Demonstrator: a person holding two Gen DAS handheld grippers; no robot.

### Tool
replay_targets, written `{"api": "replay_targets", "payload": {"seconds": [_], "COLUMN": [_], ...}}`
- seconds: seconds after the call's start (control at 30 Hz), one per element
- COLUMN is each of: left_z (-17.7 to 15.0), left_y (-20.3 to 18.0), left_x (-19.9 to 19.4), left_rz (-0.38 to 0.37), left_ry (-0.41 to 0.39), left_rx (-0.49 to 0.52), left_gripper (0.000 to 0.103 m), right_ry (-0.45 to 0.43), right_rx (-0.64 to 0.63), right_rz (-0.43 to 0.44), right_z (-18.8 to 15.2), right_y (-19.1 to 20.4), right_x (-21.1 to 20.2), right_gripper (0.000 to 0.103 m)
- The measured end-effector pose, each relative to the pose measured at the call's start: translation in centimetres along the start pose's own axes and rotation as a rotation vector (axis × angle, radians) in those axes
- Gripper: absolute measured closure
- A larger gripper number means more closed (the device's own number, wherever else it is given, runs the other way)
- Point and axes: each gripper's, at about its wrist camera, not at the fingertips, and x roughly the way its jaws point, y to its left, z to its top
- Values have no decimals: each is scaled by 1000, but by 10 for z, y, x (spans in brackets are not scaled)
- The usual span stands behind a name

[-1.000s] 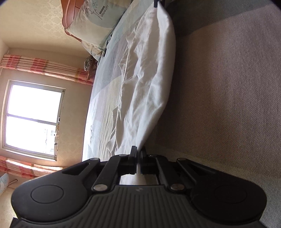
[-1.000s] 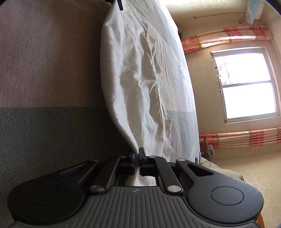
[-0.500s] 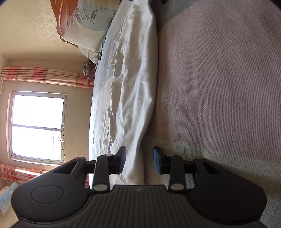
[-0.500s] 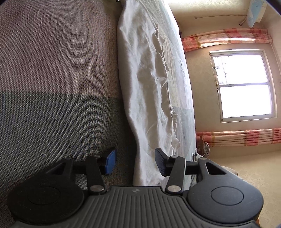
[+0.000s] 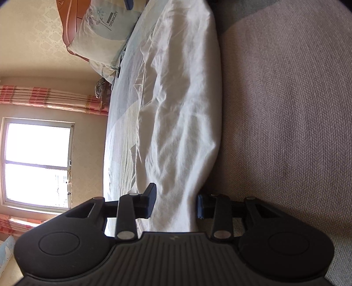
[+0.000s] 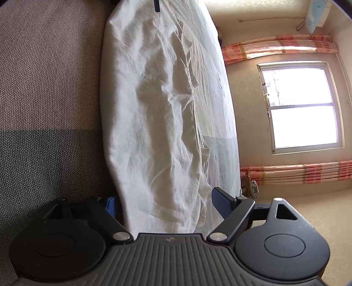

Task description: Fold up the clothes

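Note:
A white garment [image 5: 182,103] lies stretched out and creased along the bed, its long folded edge against the brown woven cover [image 5: 286,110]. My left gripper [image 5: 176,203] is open at one end of it, and the cloth lies loose between the spread fingers. In the right wrist view the same white garment [image 6: 154,114] runs away from my right gripper [image 6: 165,203], which is open wide at the other end, fingers on either side of the frayed hem. A dark finger of the other gripper [image 6: 156,5] shows at the garment's far end.
The bed carries a pale blue sheet [image 5: 123,123] beyond the garment and a grey band [image 6: 48,167] in the woven cover. A printed pillow [image 5: 103,28] leans on a wooden headboard [image 5: 66,24]. A bright window [image 6: 301,105] with pink striped curtains fills the wall.
Both grippers were shut on the garment's ends a second ago. They opened and let the cloth drop onto the bed, and now stand wider apart with the garment flat.

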Motion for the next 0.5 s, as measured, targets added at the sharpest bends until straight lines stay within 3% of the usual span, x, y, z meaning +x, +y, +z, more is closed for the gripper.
{"api": "replay_targets", "payload": {"seconds": [0.03,0.23,0.5], "left_z": [-1,-3,-7], "left_y": [1,3,6], "left_x": [0,-4,-13], "left_rz": [-5,-25,-40], "left_ry": [-1,-4,-2], "left_rx": [-3,-15,-32], "left_gripper": [68,68,67], "right_ry": [-9,-35,-21], "right_rx": [-2,-15,-63], "right_rz": [-17,27,12], "right_z": [-1,-1,4], "right_y": [-2,-7,0], "right_x": [1,3,-1], "right_gripper": [0,0,0]}}
